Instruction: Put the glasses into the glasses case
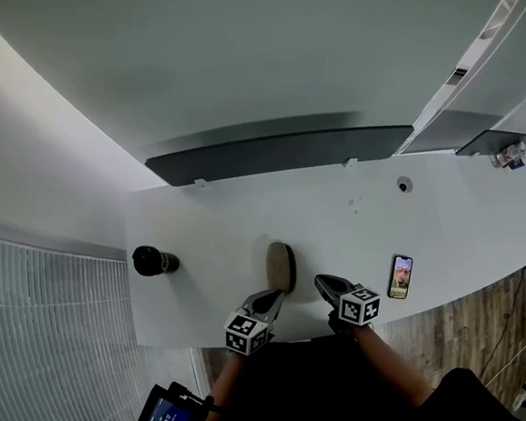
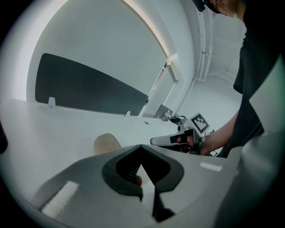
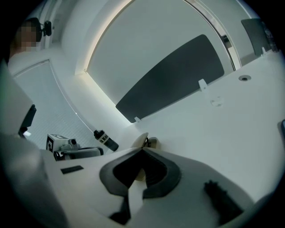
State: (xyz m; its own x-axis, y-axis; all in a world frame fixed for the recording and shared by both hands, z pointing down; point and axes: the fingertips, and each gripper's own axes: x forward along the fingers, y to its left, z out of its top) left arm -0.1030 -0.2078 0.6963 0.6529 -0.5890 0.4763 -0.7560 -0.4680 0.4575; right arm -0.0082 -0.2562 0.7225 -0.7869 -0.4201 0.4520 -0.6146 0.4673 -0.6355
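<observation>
A tan glasses case (image 1: 281, 265) lies on the white table (image 1: 214, 228), just beyond both grippers. In the right gripper view the case (image 3: 141, 139) looks slightly open, with something dark at its mouth; I cannot tell whether it is the glasses. My left gripper (image 1: 274, 295) sits at the near end of the case with its jaws shut and nothing between them. My right gripper (image 1: 320, 280) is to the right of the case, also shut and empty. In the left gripper view the case (image 2: 107, 143) shows just past the shut tips of the left gripper (image 2: 141, 147), and the right gripper (image 2: 171, 140) reaches in from the right.
A black bottle (image 1: 153, 260) lies on its side at the table's left end. A phone (image 1: 401, 276) with a lit screen lies to the right, near the front edge. A dark panel (image 1: 279, 150) runs along the table's far edge. A small round fitting (image 1: 404, 185) sits at the far right.
</observation>
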